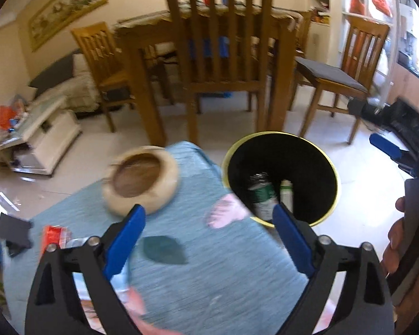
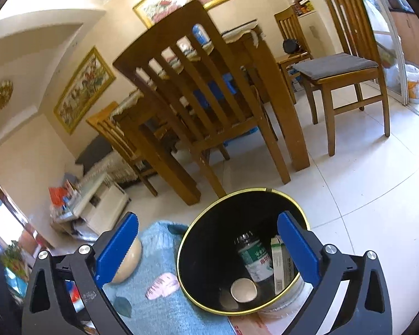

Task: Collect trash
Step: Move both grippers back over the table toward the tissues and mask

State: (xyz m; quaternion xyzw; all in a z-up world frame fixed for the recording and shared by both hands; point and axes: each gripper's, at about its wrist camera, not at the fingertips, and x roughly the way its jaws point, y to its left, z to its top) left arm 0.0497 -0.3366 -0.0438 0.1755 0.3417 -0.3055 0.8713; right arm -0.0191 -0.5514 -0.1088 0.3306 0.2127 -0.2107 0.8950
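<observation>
A black bin with a yellow rim (image 1: 265,133) (image 2: 181,240) stands on the tiled floor by the edge of a teal cloth (image 1: 223,273) (image 2: 164,315). Inside it lie a green-labelled plastic bottle (image 1: 261,195) (image 2: 255,256), a white carton (image 1: 286,192) (image 2: 279,262) and a white cup (image 2: 243,289). My left gripper (image 1: 208,212) hovers open over the cloth just left of the bin, nothing between its fingers. My right gripper (image 2: 208,217) is open above the bin's mouth and holds nothing. A red wrapper (image 1: 53,236) lies at the cloth's left edge.
A wooden bowl (image 1: 141,178) (image 2: 130,262) sits on the cloth left of the bin. Behind the bin stand a wooden chair (image 1: 220,42) (image 2: 198,89) and dining table (image 1: 142,64); another chair (image 1: 346,75) (image 2: 346,64) is at right. A low white cabinet (image 1: 47,139) is at left.
</observation>
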